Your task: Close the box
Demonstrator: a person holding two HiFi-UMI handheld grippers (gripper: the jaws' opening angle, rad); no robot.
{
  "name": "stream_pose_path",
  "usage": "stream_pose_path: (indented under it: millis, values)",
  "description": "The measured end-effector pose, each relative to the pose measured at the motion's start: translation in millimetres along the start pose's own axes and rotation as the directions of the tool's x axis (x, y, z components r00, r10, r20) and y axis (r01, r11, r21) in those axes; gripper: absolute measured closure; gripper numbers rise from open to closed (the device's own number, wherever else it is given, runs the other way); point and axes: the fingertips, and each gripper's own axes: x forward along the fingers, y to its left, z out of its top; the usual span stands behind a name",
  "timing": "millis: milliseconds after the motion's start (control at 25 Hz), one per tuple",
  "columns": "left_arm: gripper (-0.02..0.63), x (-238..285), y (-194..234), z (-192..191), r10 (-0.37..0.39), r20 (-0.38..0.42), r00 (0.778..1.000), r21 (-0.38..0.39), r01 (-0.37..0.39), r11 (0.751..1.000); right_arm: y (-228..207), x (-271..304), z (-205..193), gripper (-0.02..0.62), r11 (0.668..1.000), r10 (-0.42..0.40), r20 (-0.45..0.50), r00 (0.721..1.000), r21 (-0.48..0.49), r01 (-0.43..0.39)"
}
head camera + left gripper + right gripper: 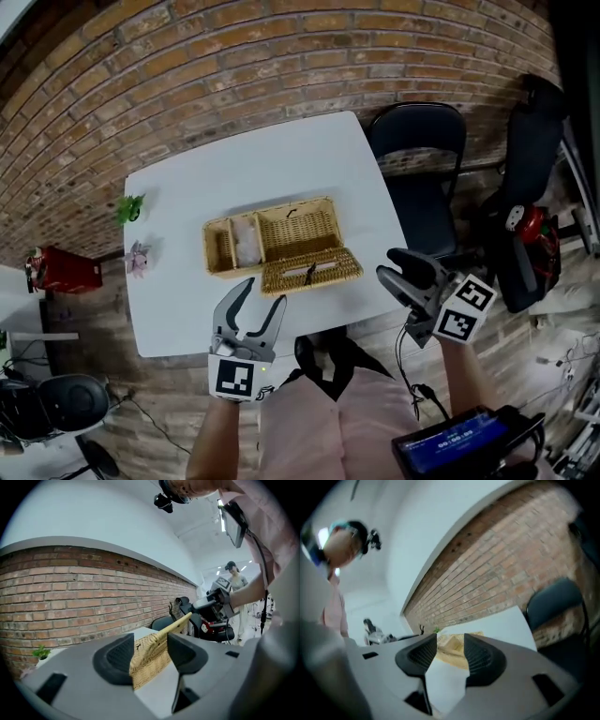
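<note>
A wicker box (272, 236) stands in the middle of the white table (187, 187), with its lid (311, 270) folded open and lying flat toward me. Something white (247, 246) fills one left compartment. My left gripper (265, 291) hovers at the table's front edge just short of the lid, jaws open and empty. In the left gripper view the box (157, 641) shows beyond the open left gripper (150, 657). My right gripper (384, 262) is off the table's right front corner, open with nothing held. Beyond the right gripper (450, 654) the box (452, 645) lies farther off.
A black folding chair (417, 141) stands at the table's right side, with a black and red machine (530, 225) further right. A small green plant (129, 208) and a pink ornament (139, 258) sit at the table's left edge. Another person (234, 581) stands in the background.
</note>
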Motion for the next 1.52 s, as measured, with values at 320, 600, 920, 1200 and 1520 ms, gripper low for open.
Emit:
stream_pose_path:
  millis: [320,600,920,1200,1520]
  values:
    - [0.379,7.6,3.3,2.4,-0.006,0.000,1.000,-0.062,0.006,0.998,56.9,35.9,-4.3,0.433,0.775,0.054,-0.100,0.994,-0.623,-0.105]
    - [0.379,11.7,10.0,6.0,0.000,0.006,1.000,-0.079,0.000,0.997,59.1,46.5,5.8,0.511,0.785,0.049,-0.024,0.999,-0.618,-0.053]
    - [0.382,22.9,23.1,14.1,0.022,0.016,1.000,-0.110,-0.020,0.994,49.6,56.9,18.2,0.521,0.775,0.037,-0.041,0.998,-0.629,-0.055]
    - [0.382,34.5,32.2,16.0,0.053,0.003,0.999,-0.114,-0.053,0.992,39.2,70.8,34.9,0.521,0.799,0.048,-0.013,0.999,-0.599,-0.047]
    - [0.382,49.4,39.8,16.2,0.073,0.002,0.997,-0.147,-0.072,0.987,20.5,86.8,45.3,0.521,0.812,0.038,-0.022,0.999,-0.582,-0.044]
